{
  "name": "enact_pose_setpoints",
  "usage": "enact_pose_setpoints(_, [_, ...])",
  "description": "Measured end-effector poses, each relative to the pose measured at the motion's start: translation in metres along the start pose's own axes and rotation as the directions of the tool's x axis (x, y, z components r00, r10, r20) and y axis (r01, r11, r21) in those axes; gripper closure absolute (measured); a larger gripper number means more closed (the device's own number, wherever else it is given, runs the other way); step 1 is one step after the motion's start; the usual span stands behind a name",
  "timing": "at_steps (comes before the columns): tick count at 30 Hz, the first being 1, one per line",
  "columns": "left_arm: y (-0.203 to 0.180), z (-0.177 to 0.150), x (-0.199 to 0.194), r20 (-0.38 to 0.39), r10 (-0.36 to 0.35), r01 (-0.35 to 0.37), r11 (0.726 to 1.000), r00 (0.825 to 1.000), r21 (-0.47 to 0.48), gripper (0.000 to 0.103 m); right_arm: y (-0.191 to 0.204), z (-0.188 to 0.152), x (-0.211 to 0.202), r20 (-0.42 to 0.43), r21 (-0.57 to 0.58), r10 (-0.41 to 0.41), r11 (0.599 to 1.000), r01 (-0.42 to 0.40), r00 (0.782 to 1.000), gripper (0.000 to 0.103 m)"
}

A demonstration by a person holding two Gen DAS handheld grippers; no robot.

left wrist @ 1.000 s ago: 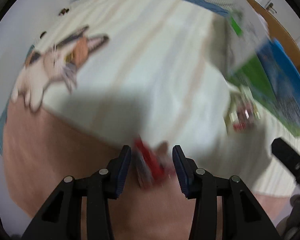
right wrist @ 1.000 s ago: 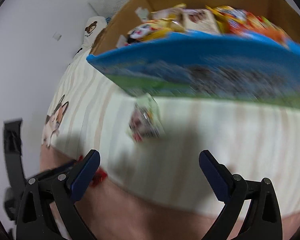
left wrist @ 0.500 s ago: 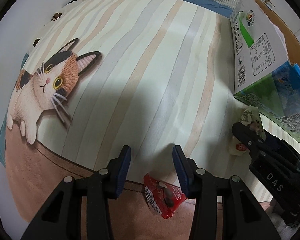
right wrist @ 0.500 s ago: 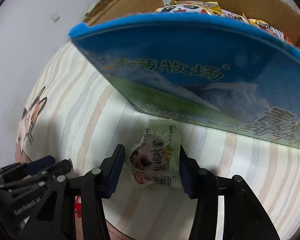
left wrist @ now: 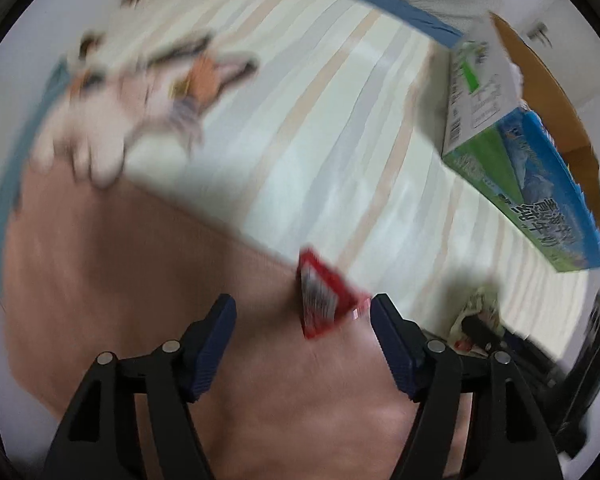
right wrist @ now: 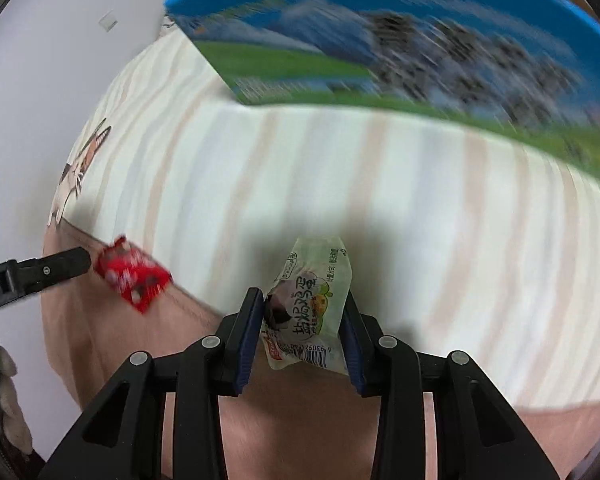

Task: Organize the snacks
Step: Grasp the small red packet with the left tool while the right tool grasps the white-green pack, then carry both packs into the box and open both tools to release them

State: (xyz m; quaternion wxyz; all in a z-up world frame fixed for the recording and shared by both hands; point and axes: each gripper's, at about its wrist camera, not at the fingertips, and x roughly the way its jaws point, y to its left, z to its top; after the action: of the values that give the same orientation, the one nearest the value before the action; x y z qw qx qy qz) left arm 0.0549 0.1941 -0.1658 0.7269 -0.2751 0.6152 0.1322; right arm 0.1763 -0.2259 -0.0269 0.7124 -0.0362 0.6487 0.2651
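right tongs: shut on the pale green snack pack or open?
Shut on it. The right tongs have both pads pressed against the pale green snack pack.

bright, even light | heavy motion blur | fisheye bending edges | soft shadows

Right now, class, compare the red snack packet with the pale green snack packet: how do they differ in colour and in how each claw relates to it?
The red snack packet is bright red; the pale green snack packet is whitish green with dark print. The left claw stands open around the red one, while the right claw is closed on the green one. Both are small sealed pouches.
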Motion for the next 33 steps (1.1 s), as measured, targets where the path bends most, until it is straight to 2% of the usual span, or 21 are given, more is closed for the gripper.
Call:
enact_pose_setpoints(3, [0.012, -0.003, 0.020, -0.074, -0.097, 0.088, 0.988, 0.993, -0.126, 0.035, -0.013, -0.016, 0.001, -0.010, 0.052, 0.008, 0.999, -0.008, 1.000, 0.063])
enact_pose_setpoints(5, [0.012, -0.004, 0.030, -0.080, -0.120, 0.107, 0.982, 0.989, -0.154, 0.035, -0.021, -0.023, 0.003, -0.014, 0.082, 0.024, 0.996, -0.023, 1.000, 0.063])
enact_pose_setpoints(7, [0.007, -0.002, 0.036, -0.068, -0.122, 0.111, 0.983, 0.990, -0.144, 0.035, -0.030, -0.028, 0.001, -0.013, 0.109, 0.038, 0.993, -0.036, 0.999, 0.063])
enact_pose_setpoints(10, [-0.004, 0.003, 0.041, -0.045, -0.104, 0.099, 0.990, 0.994, -0.104, 0.038, -0.040, -0.031, 0.001, -0.024, 0.152, 0.056, 0.987, -0.052, 0.998, 0.059])
enact_pose_setpoints(11, [-0.009, 0.008, 0.043, -0.029, -0.095, 0.092, 0.992, 0.995, -0.089, 0.058, -0.043, -0.032, 0.001, -0.027, 0.160, 0.057, 0.986, -0.052, 0.998, 0.058])
enact_pose_setpoints(12, [-0.012, 0.008, 0.044, -0.027, -0.085, 0.083, 0.994, 0.996, -0.070, 0.065, -0.044, -0.031, 0.002, -0.032, 0.169, 0.057, 0.984, -0.051, 0.998, 0.057])
enact_pose_setpoints(18, [-0.029, 0.003, 0.044, -0.001, -0.014, 0.014, 0.999, 1.000, 0.042, 0.068, -0.037, -0.026, 0.010, -0.043, 0.159, 0.020, 0.987, -0.013, 0.999, 0.058])
enact_pose_setpoints(21, [-0.051, -0.010, 0.046, -0.018, 0.000, 0.002, 0.993, 1.000, 0.118, 0.068, -0.034, -0.029, 0.008, -0.049, 0.139, 0.009, 0.990, -0.002, 0.999, 0.061])
enact_pose_setpoints(26, [-0.089, -0.052, 0.051, -0.072, 0.011, 0.008, 0.966, 0.997, 0.259, 0.068, -0.051, -0.054, -0.008, -0.080, 0.137, -0.001, 0.991, 0.012, 0.997, 0.064])
enact_pose_setpoints(29, [-0.101, -0.077, 0.057, -0.114, 0.019, 0.017, 0.952, 0.993, 0.305, 0.068, -0.067, -0.076, -0.018, -0.105, 0.144, -0.010, 0.989, 0.025, 0.994, 0.064])
enact_pose_setpoints(33, [-0.115, -0.096, 0.069, -0.120, 0.056, -0.009, 0.932, 0.991, 0.361, 0.068, -0.081, -0.102, -0.025, -0.125, 0.153, -0.027, 0.987, 0.046, 0.992, 0.064])
